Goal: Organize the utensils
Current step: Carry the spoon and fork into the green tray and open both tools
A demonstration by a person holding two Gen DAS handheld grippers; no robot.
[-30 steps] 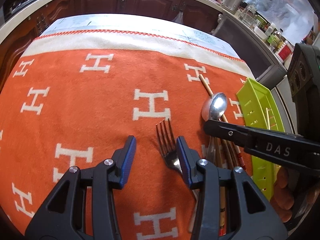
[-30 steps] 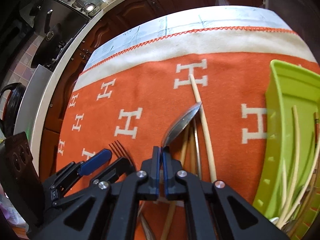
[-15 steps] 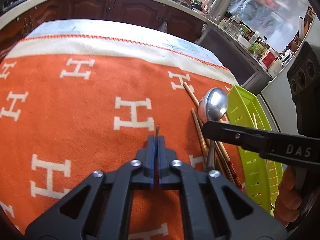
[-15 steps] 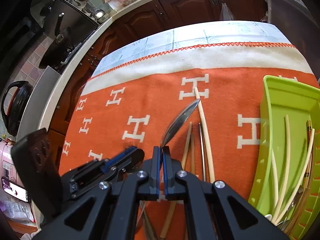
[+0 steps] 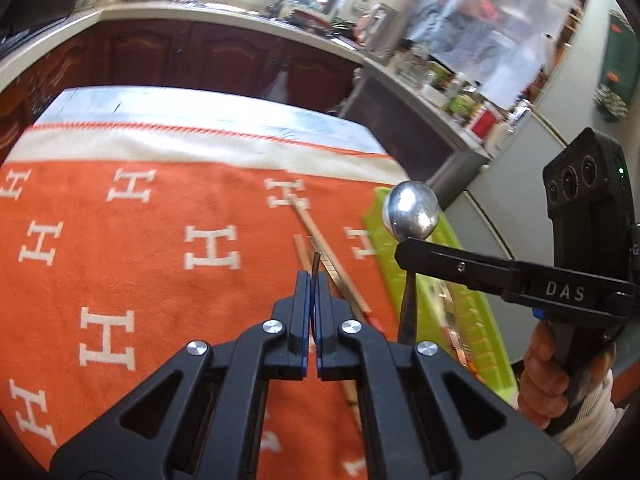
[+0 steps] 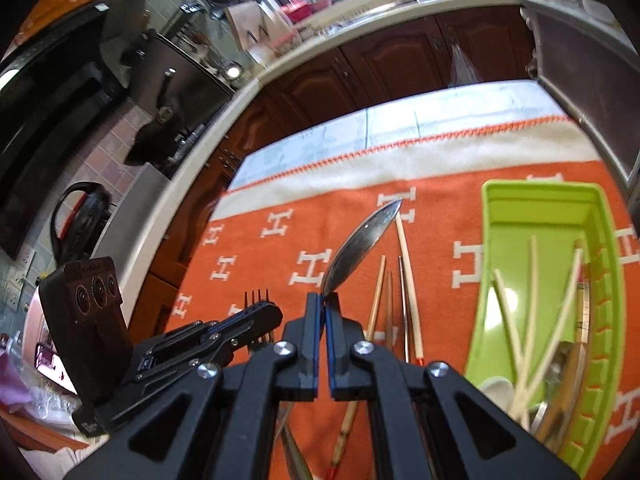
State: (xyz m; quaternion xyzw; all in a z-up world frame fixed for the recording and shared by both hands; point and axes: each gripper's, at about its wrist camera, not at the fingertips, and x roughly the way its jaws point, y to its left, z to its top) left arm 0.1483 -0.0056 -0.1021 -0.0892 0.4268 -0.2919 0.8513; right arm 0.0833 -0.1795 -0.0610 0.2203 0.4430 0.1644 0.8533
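You've got your left gripper (image 5: 313,280) clamped tight on the fork (image 6: 258,300), fingers fully closed, tines poking out past the tips. Your right gripper (image 6: 323,304) is pinched shut on the spoon (image 6: 362,240), bowl pointing to about 1 o'clock above the orange blanket (image 5: 140,264). Loose chopsticks (image 6: 408,280) lie on it, just right of the spoon. The green tray (image 6: 540,208) sits at 3 o'clock, with pale sticks inside.

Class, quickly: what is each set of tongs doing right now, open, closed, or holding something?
Left tongs: closed on the fork, tines sticking out past the tips.
Right tongs: closed on the spoon, held above the cloth.
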